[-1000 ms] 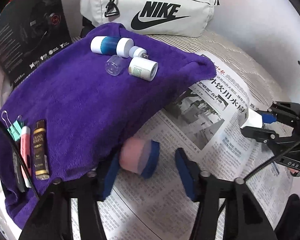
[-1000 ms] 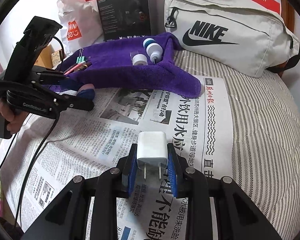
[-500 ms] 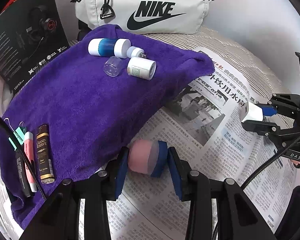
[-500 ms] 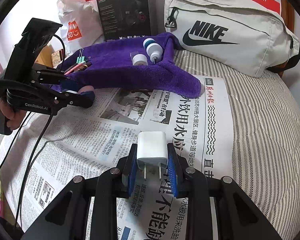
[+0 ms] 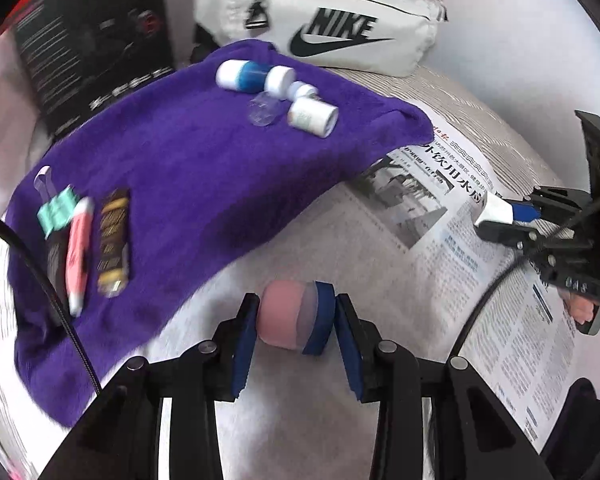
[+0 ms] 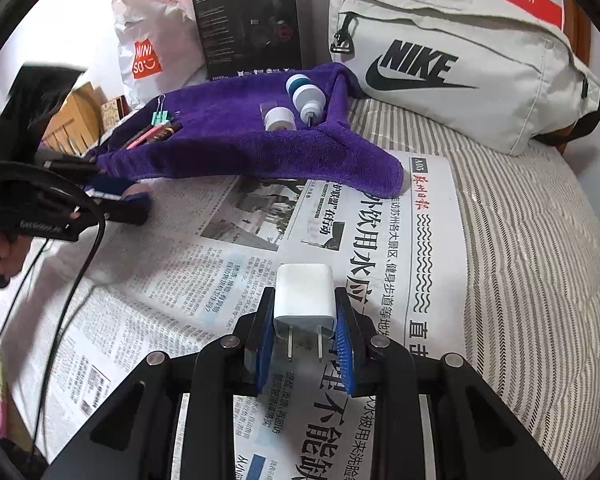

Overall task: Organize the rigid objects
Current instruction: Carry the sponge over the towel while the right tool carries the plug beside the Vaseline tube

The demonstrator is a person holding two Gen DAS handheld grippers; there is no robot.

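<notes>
Item: pink jar (image 5: 290, 316), now pinched in your left tongs (image 5: 296, 320), lifted off the newspaper (image 5: 440, 264) beside the towel (image 5: 204, 184). Right tongs (image 6: 305, 320) still pinch charger (image 6: 304, 298). Both ready for placing.

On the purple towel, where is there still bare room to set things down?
The towel is bare across its middle, between the bottle cluster at its far end and the clip, pen and small bottle at its near left edge. Those two ends are crowded.
</notes>
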